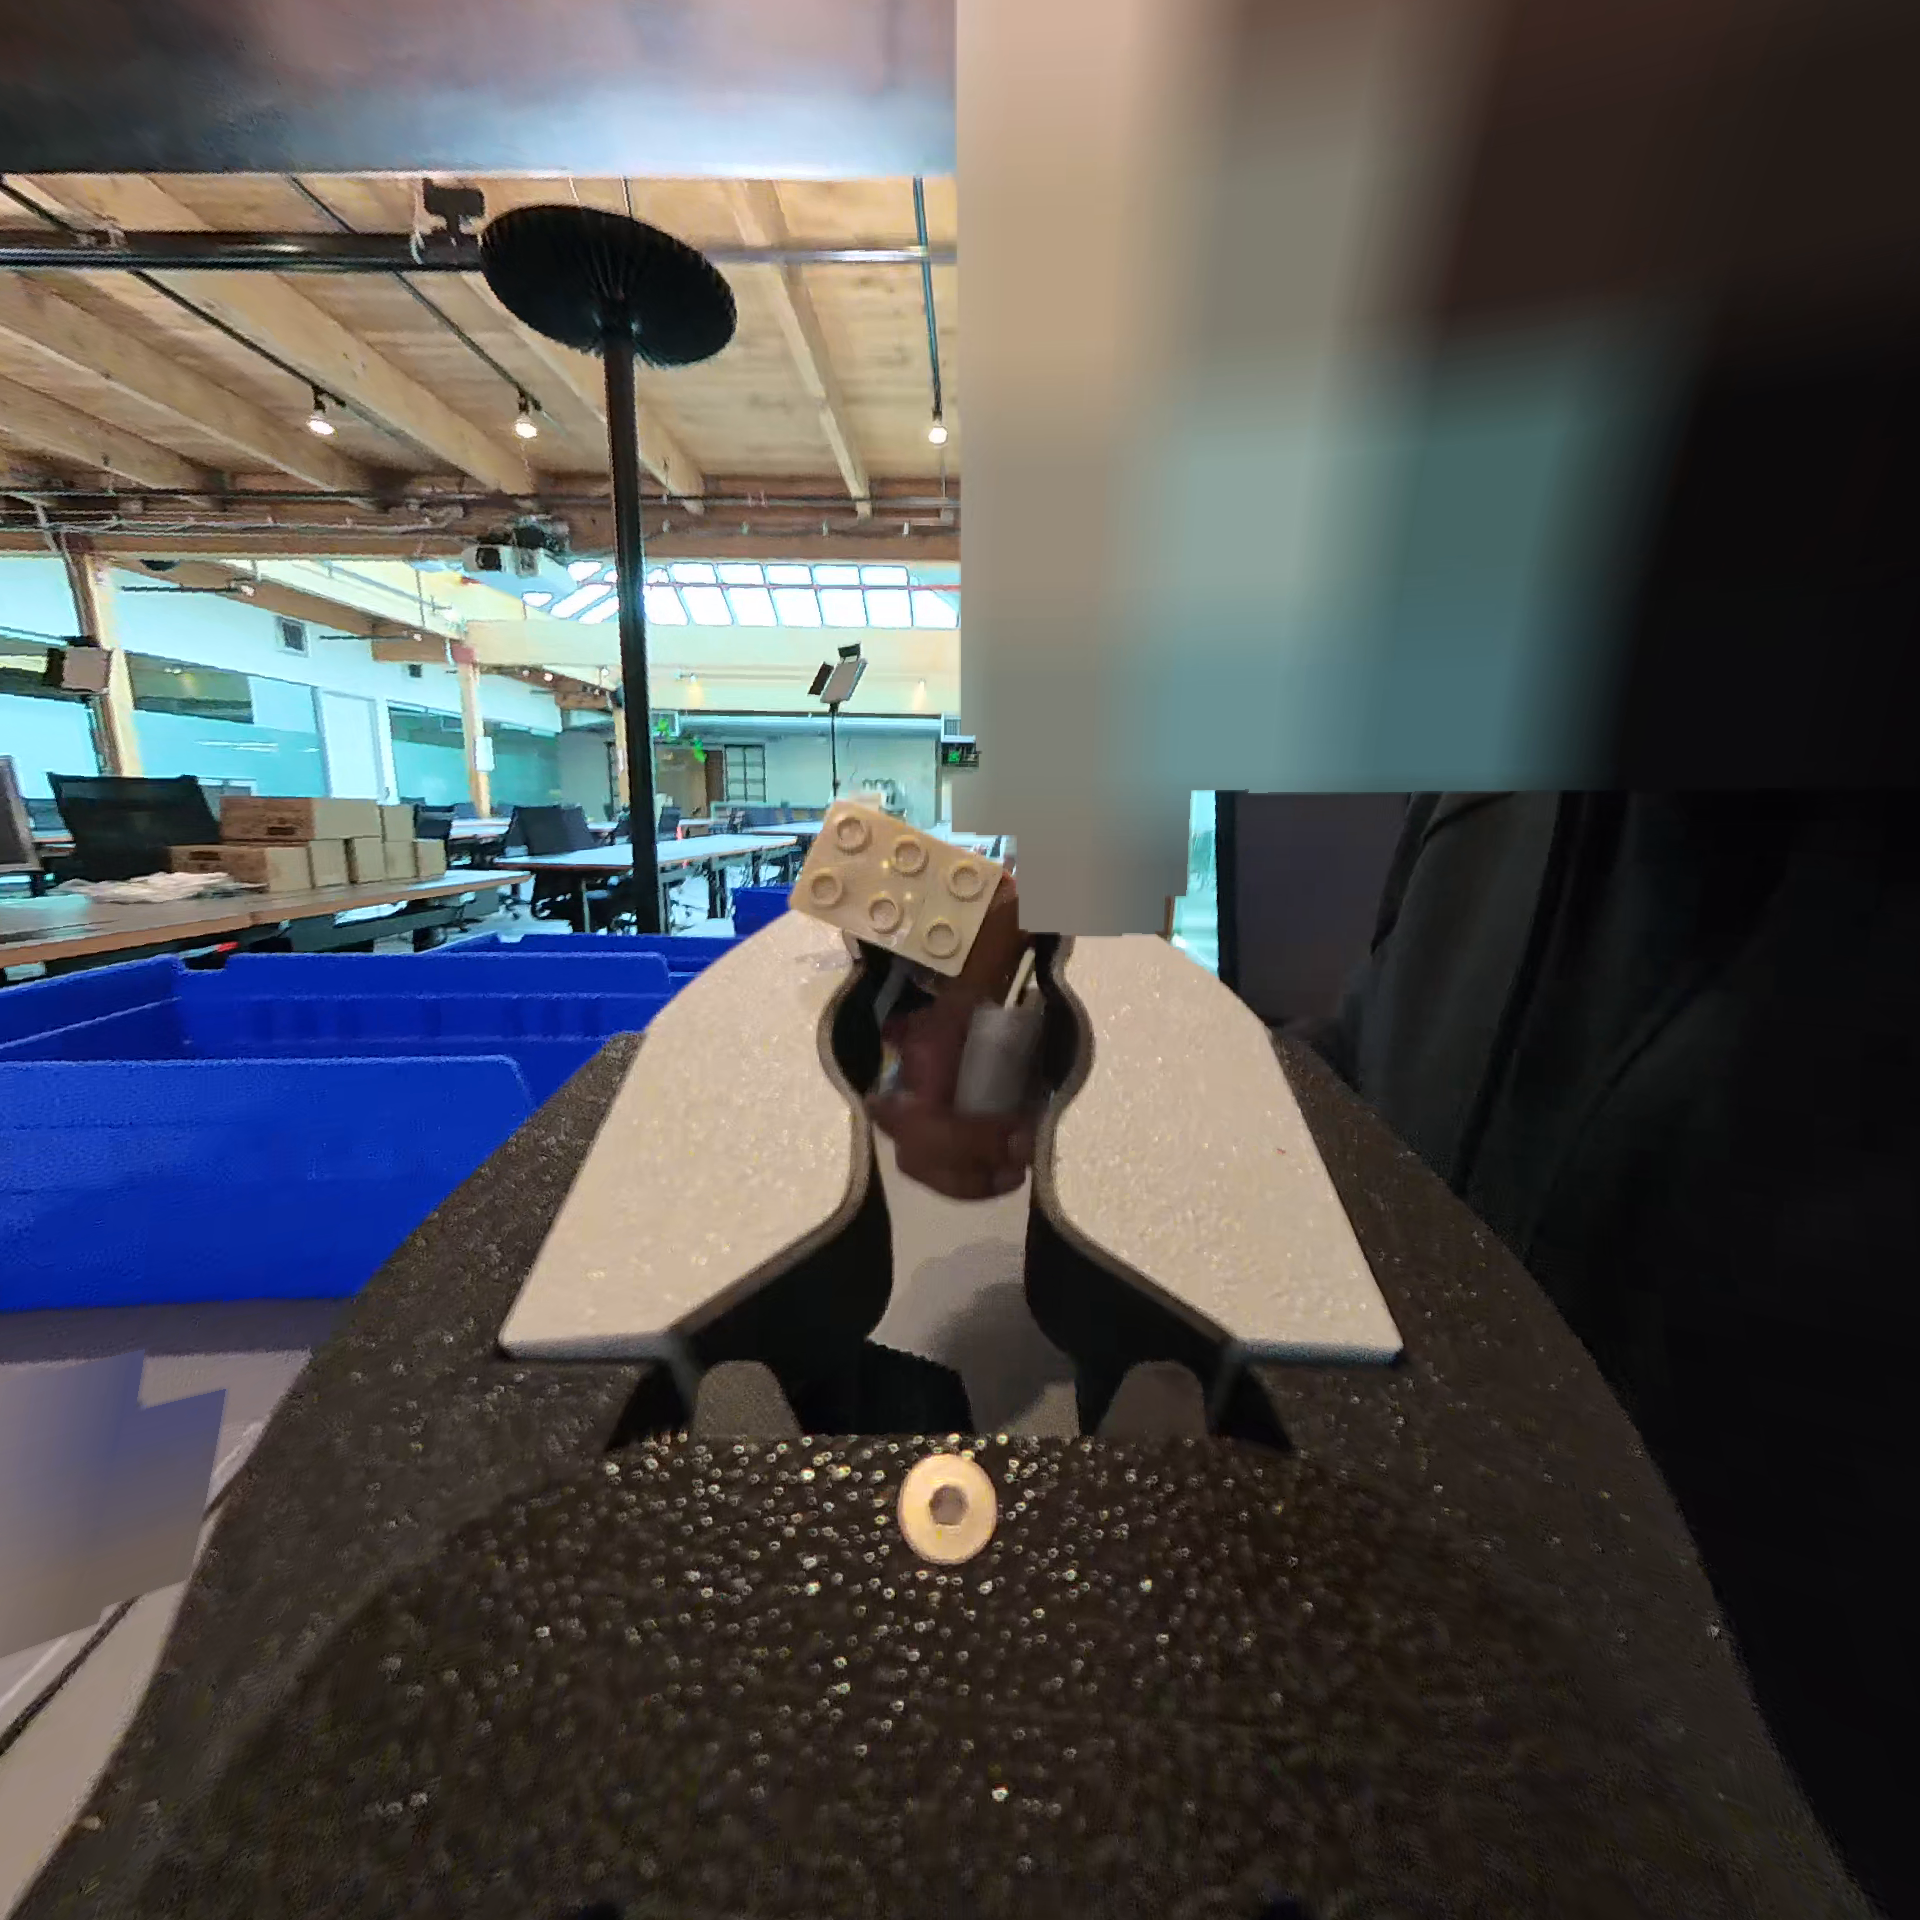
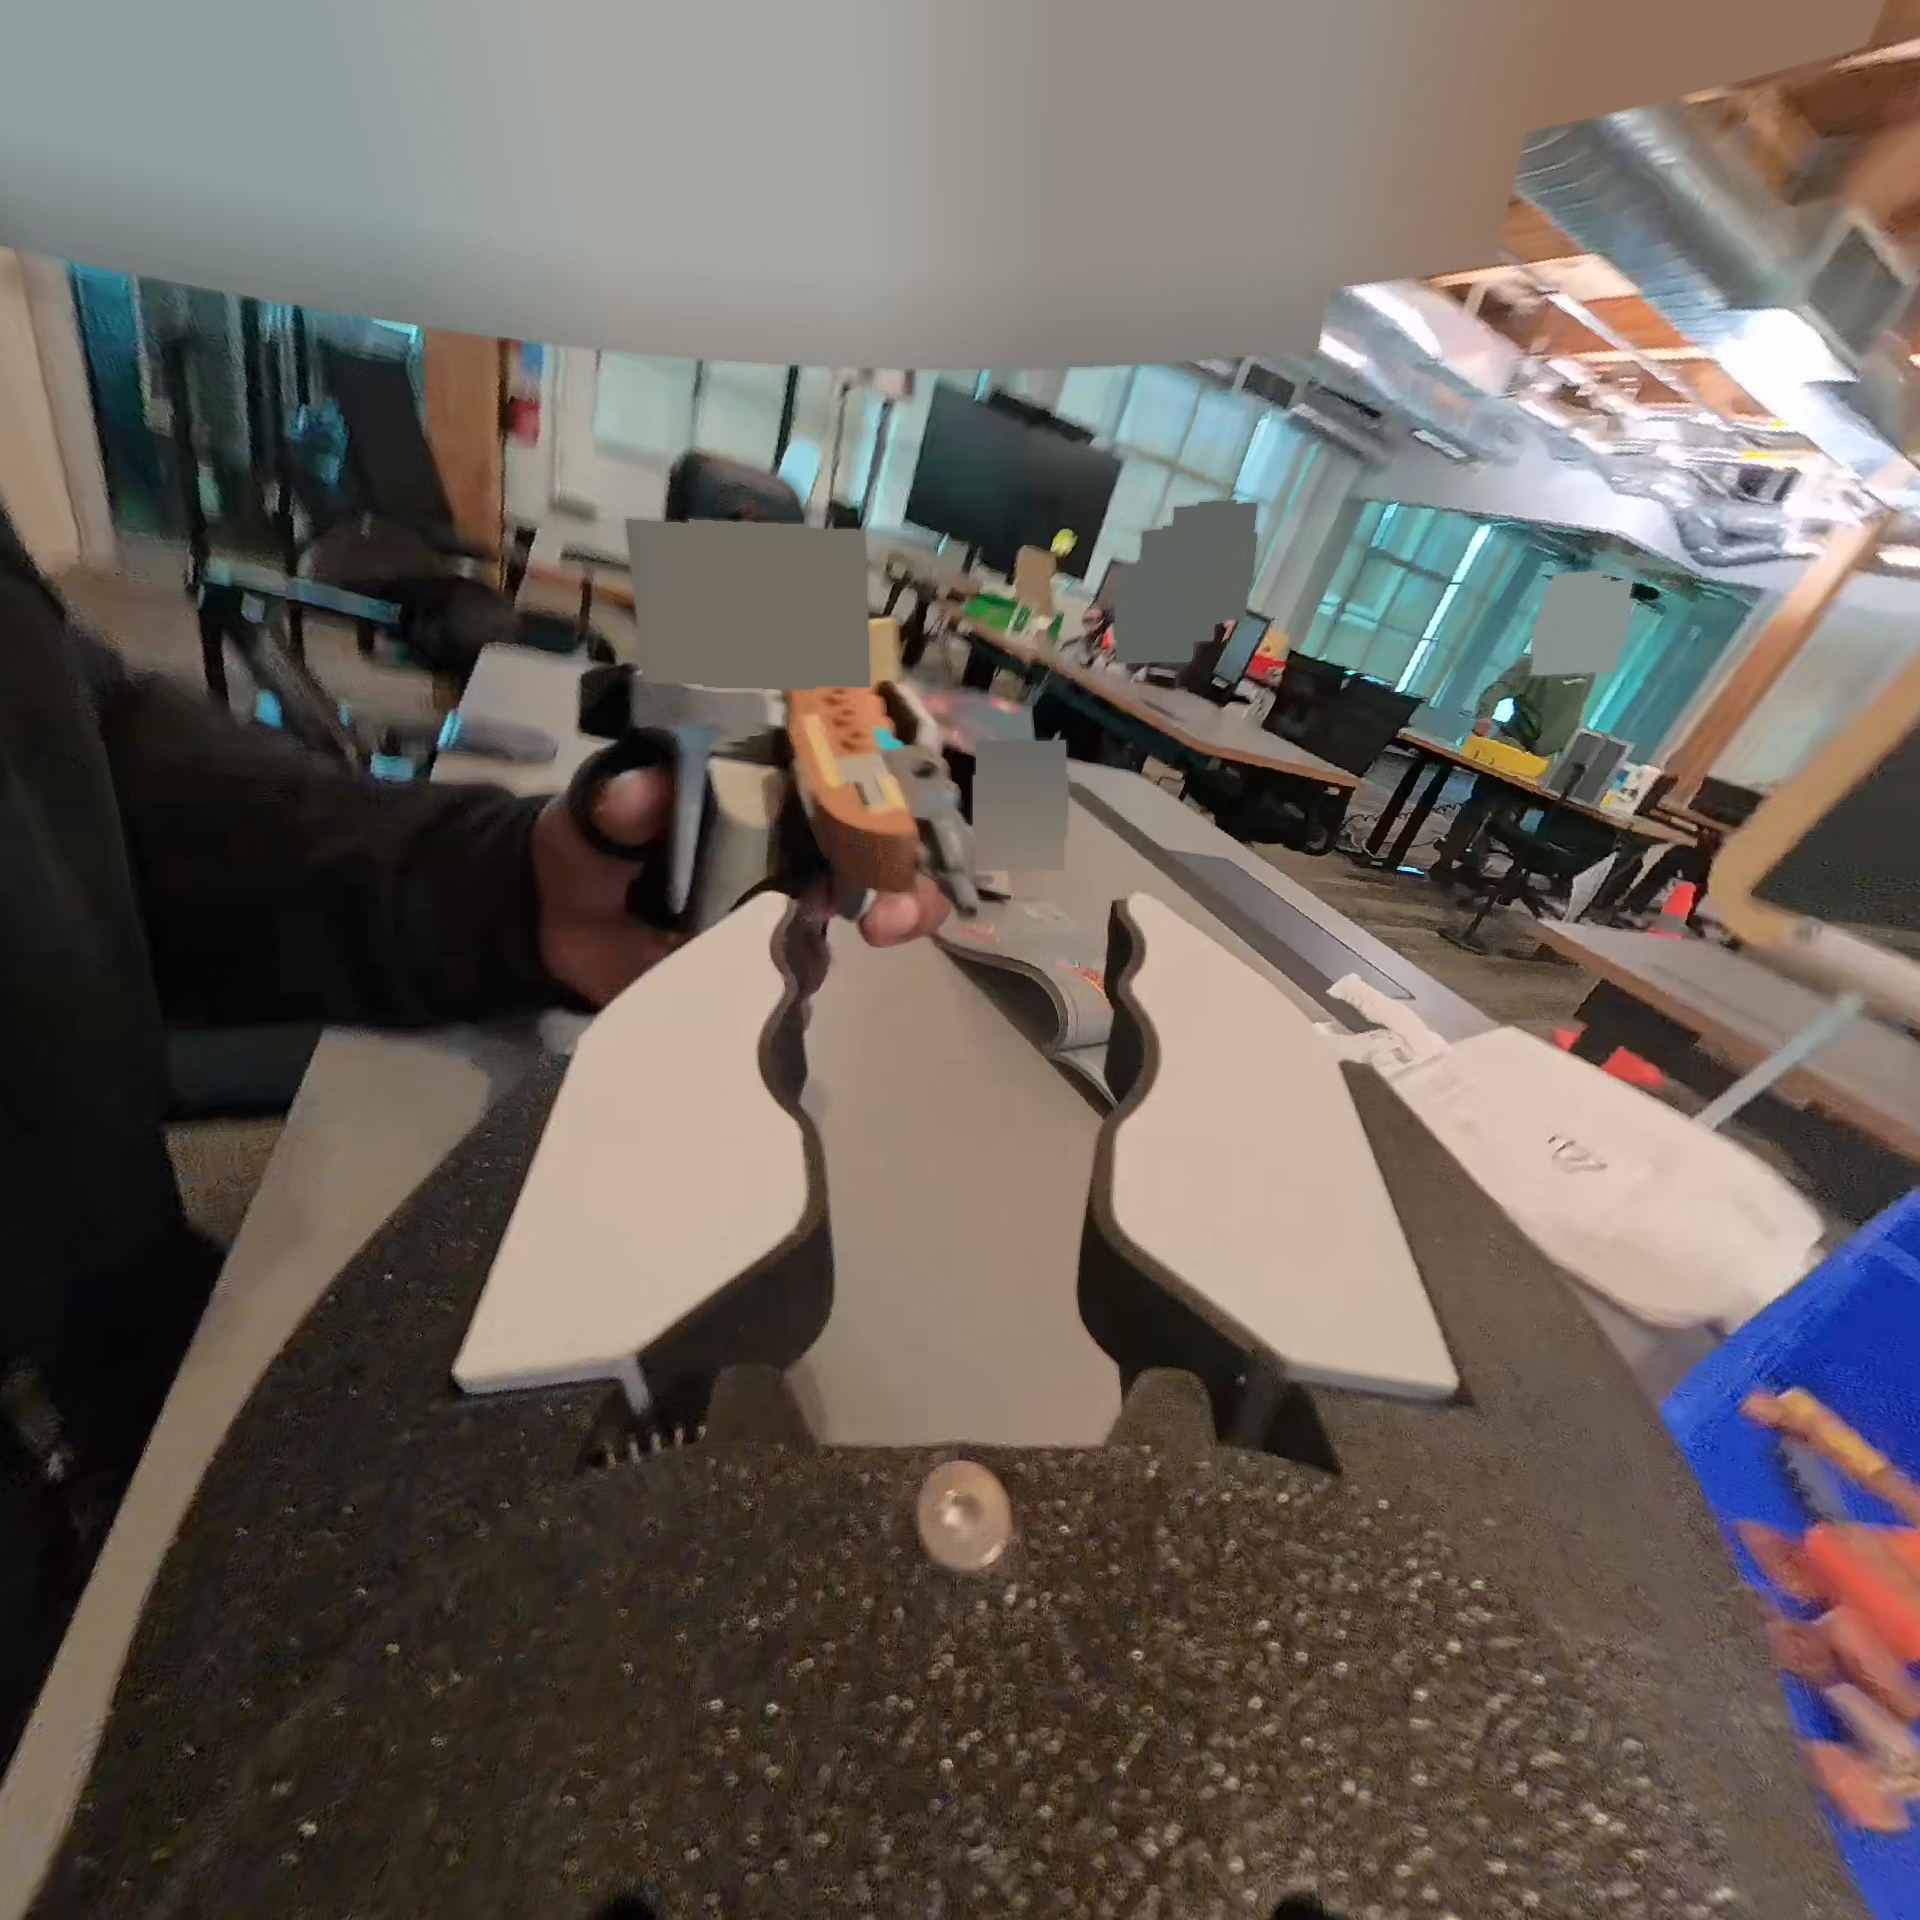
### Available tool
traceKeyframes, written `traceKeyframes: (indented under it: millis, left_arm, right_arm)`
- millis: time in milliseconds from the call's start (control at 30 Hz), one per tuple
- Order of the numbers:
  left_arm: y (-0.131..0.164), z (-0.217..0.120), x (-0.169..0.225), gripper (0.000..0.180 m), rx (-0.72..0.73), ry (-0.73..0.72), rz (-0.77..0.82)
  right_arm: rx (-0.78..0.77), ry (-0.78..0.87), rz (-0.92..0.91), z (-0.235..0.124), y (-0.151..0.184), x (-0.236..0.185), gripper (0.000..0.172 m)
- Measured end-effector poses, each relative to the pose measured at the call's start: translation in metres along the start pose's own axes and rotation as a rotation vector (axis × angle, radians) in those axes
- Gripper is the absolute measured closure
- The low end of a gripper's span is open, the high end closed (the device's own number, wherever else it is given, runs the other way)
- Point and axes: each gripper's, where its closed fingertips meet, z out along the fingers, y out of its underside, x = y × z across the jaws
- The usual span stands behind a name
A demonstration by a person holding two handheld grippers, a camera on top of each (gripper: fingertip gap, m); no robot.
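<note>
The left claw (image 1: pixel 945 961) is closed to a narrow gap. Between its tips sits a small brick model (image 1: pixel 899 883). In the left wrist view a tan studded plate (image 1: pixel 883 904) of this model stands just above the fingertips with its studs toward the camera, and a brown part goes down between the two fingers. The tips seem to grip this brown part, though the contact of the pads is partly hidden. A finger of the person's hand (image 2: pixel 603 862) reaches under the model and looks to touch it from below. The right claw (image 2: pixel 951 914) is wide open and has hold of nothing; through its gap only the grey bench (image 2: pixel 914 1143) and an open booklet (image 2: pixel 1049 997) are visible. From the right claw the model lies ahead and to the left, just beyond its left fingertip and higher than both tips. Its long axis is tilted and runs from upper left down to lower right, with grey pieces at the lower end pointing toward the open gap. Blue bins (image 1: pixel 260 1143) stand on the left of the left claw, well apart from the model.
</note>
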Motion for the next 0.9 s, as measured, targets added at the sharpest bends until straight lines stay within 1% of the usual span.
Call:
traceKeyframes:
  millis: [67, 167, 233, 400, 767, 900]
  left_arm:
    - [0.005, -0.001, -0.001, 0.154, -0.05, -0.014, 0.037]
    - [0.017, -0.002, -0.002, 0.154, -0.15, -0.03, 0.119]
    - [0.023, -0.002, -0.002, 0.154, -0.202, -0.041, 0.163]
    - [0.03, 0.0, -0.001, 0.154, -0.248, -0.042, 0.197]
    - [0.042, 0.001, -0.001, 0.154, -0.313, -0.037, 0.217]
    - [0.045, 0.001, -0.001, 0.154, -0.333, -0.044, 0.228]
  right_arm:
    - [-0.101, -0.058, -0.134, 0.003, 0.0, -0.009, 0.117]
    - [-0.283, -0.096, -0.339, 0.009, 0.01, -0.014, 0.117]
    - [-0.347, -0.115, -0.409, 0.013, 0.012, -0.017, 0.121]
    - [-0.44, -0.158, -0.448, 0.02, 0.023, -0.02, 0.126]
    - [-0.517, -0.19, -0.479, 0.023, 0.037, -0.02, 0.14]
    - [-0.531, -0.197, -0.497, 0.023, 0.04, -0.02, 0.141]
